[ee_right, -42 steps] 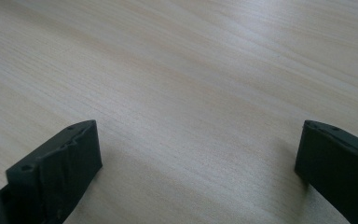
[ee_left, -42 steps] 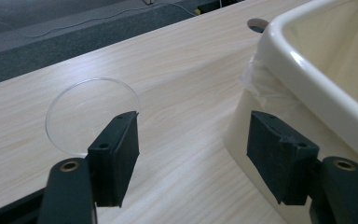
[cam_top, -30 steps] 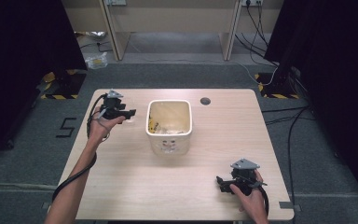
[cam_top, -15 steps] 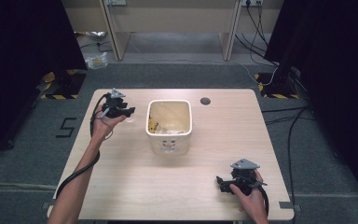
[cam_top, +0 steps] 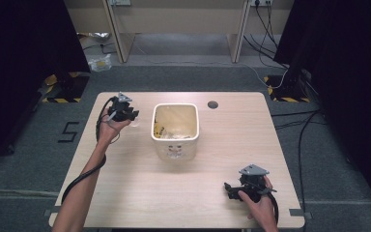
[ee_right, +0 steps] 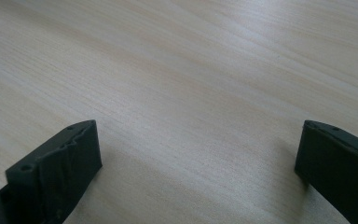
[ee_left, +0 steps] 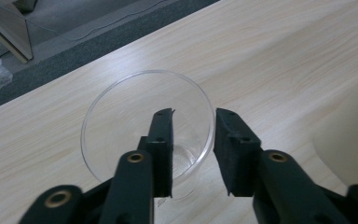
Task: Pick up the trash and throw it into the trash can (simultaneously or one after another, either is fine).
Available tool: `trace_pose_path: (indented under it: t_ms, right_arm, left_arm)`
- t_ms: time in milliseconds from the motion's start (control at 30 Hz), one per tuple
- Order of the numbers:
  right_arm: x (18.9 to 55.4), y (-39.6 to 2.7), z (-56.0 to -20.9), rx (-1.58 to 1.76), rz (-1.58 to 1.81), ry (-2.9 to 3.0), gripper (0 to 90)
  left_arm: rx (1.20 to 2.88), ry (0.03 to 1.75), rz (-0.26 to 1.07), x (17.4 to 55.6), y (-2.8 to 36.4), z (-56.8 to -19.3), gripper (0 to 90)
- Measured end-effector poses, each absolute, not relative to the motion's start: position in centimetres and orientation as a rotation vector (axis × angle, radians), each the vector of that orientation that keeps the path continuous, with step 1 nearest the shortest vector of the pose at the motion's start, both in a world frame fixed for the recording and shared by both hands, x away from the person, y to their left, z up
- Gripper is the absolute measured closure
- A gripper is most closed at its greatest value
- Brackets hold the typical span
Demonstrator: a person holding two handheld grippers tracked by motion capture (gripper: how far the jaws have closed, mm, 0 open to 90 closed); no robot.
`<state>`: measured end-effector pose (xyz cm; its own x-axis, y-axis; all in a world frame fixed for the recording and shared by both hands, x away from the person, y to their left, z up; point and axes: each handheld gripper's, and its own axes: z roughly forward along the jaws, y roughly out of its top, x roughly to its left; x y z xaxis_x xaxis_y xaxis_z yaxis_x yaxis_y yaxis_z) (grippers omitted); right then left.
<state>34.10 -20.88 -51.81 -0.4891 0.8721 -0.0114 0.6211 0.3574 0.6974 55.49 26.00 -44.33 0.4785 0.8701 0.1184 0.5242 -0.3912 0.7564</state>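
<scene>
Clear round plastic cup upright on the pale wooden table, left of the cream square bin, left gripper jaws just closing astride its near wall, not yet pinching, right gripper spread wide over bare tabletop, well right of the bin

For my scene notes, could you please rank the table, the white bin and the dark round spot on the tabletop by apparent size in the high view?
1. table, largest by far.
2. white bin, standing on it.
3. dark round spot, smallest.

Wide-apart tongs over bare wooden table
</scene>
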Motion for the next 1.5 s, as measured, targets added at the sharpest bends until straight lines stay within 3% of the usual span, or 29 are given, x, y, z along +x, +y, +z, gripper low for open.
trace_pose_path:
  t_ms: [200, 300, 967, 1500]
  right_arm:
    - [34.1, -20.9, -51.8, 1.307, 0.903, 2.244, 0.3]
    - [34.1, -20.9, -51.8, 1.307, 0.903, 2.244, 0.3]
    - [34.1, -20.9, -51.8, 1.309, 0.903, 2.244, 0.3]
    - [34.1, -20.9, -51.8, 1.307, 0.903, 2.244, 0.3]
  left_arm:
    - [2.098, 1.119, 0.713, 55.2, 25.8, -44.5, 81.8]
    - [2.113, 1.112, 0.72, 55.1, 25.7, -44.4, 83.1]
    - [2.072, 1.126, 0.672, 54.0, 26.8, -42.3, 84.5]
    - [2.08, 1.03, 0.698, 51.7, 26.6, -37.9, 84.4]
